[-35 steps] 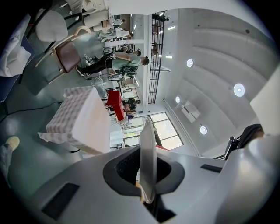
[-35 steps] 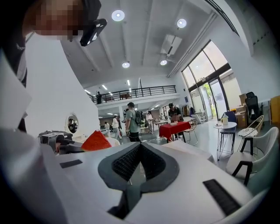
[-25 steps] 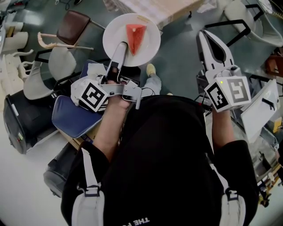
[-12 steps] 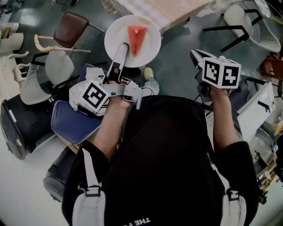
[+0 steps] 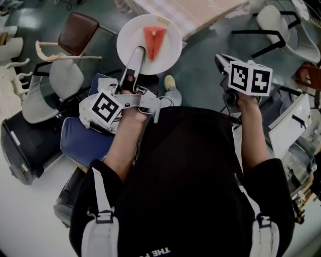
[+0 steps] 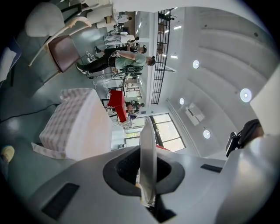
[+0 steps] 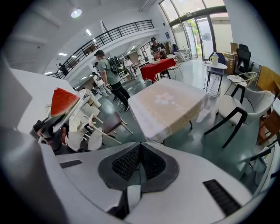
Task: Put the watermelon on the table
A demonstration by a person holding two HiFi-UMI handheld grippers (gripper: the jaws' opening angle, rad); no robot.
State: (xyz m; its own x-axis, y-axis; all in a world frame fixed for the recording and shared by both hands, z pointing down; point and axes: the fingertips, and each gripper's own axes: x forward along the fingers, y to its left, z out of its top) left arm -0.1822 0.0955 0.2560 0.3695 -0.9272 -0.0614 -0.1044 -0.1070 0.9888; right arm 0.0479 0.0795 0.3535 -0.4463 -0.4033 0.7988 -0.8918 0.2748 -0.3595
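1. Left gripper (image 5: 139, 52): points level, jaws clenched on the near rim of a white plate (image 5: 129, 31). Its own view shows the plate edge-on, pinched between the pads. Its marker cube (image 5: 106, 108) sits just ahead of the person's forearm.
2. Right gripper (image 7: 141, 146): tilted downward, jaws closed tip to tip with nothing between them. It is held at the person's right, well apart from the plate. Its marker cube (image 5: 249, 78) faces up.
3. Plate: carried in the air above the grey-green floor (image 5: 200, 75), roughly level and resting on no surface.
4. Watermelon (image 5: 154, 36): one red wedge lying on the plate's far half, its point turned toward the left gripper. It is not on the table.
5. Blue cushion (image 5: 83, 140): low at the left, under the left gripper's cube in the head view.
6. Chairs: a white chair (image 5: 70, 75) and a brown-seated chair (image 5: 80, 30) stand left of the plate. A white chair with black legs (image 5: 273, 20) stands at the far right.
7. Table (image 5: 195, 12): draped in a pale checked cloth, standing beyond the plate. Its near edge shows just past the plate's far rim in the head view.
8. Background, right gripper view: a walking person (image 7: 109, 72), a red-covered table (image 7: 158, 65) and a railed upper floor (image 7: 109, 33).
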